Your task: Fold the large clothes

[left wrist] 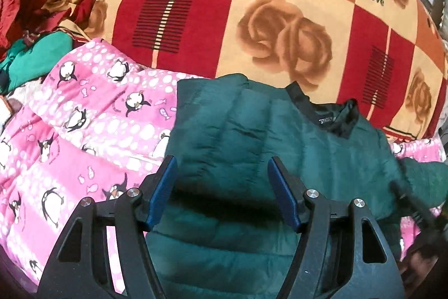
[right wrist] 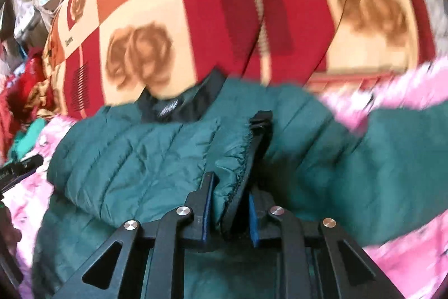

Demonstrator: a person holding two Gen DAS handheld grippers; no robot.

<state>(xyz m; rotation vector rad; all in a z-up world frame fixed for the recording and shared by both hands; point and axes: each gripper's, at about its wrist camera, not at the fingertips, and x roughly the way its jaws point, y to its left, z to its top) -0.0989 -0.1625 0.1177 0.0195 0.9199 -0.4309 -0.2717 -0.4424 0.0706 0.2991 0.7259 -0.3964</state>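
Lying on a pink penguin quilt (left wrist: 84, 125), the green puffer jacket (left wrist: 238, 131) sits near a checked rose blanket (left wrist: 252, 4) at the far side. The left gripper (left wrist: 222, 192) hovers wide open, empty, over it; further right, the right gripper (right wrist: 229, 203) pinches the jacket's gathered cuff (right wrist: 240, 159).
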